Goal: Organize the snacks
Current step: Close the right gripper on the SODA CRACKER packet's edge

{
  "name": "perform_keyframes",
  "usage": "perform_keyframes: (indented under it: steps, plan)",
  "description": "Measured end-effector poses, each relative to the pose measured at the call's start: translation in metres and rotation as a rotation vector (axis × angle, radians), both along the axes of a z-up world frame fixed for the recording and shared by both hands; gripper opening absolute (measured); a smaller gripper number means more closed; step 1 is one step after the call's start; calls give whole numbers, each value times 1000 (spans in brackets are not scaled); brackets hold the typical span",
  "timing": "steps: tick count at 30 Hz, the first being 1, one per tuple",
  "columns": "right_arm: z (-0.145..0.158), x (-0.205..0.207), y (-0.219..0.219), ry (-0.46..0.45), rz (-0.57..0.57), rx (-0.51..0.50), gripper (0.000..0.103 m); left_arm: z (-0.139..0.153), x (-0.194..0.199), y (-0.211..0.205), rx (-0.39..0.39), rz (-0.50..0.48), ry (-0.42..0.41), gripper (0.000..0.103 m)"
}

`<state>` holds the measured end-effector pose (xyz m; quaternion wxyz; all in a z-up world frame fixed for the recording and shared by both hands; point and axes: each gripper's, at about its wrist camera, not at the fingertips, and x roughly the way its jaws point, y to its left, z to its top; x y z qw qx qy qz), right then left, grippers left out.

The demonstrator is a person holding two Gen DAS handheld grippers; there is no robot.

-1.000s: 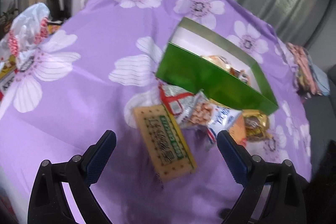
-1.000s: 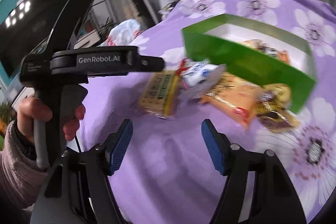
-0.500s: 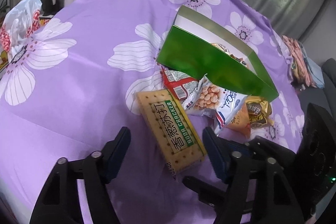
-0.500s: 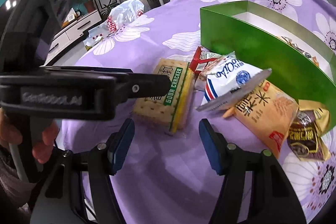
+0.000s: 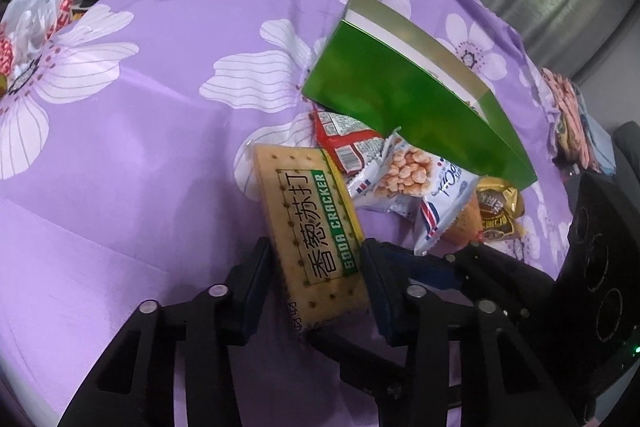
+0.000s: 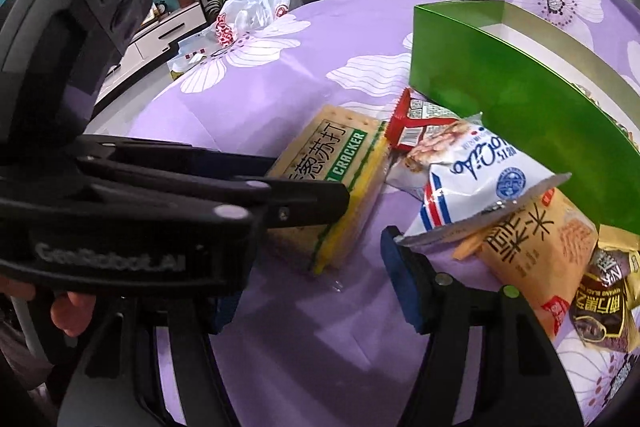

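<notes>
Closing in on the soda cracker pack now: left gripper straddling its near end, jaws narrowing, pads right at both long sides (can't tell if actually pressing yet). Pack lying flat on the purple flowered cloth, just beside the green box and the other loose snack bags. Looks like pickup number one for the box. A second back, wide open and short of the pack. Right gripper parked half open, nothing between the fingers, now closer to the pile.
</notes>
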<state>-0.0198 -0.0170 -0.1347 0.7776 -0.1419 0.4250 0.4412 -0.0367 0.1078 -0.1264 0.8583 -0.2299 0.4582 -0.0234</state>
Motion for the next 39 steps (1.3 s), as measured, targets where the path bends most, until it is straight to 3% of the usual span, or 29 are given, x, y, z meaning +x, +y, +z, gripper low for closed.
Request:
perform_keyframes:
  steps: [16,28,29,32,36,39]
  plan:
    - [3,-9,12,-60,59,-21,42,-1,-6,9,-20,33,0,39]
    - [30,-30,9,-141,63,65,38,25,-28,12,6,39,-81,39]
    - [35,-34,8,-159,67,82,38,27,-29,10,4,34,-88,29]
    - [42,-41,12,-187,80,69,33,30,-33,7,4,20,-96,21]
    - [30,-29,13,-102,16,29,33,17,-29,9,-51,13,-42,21]
    - [27,-31,4,-73,-12,67,32,14,-30,11,11,47,-34,23]
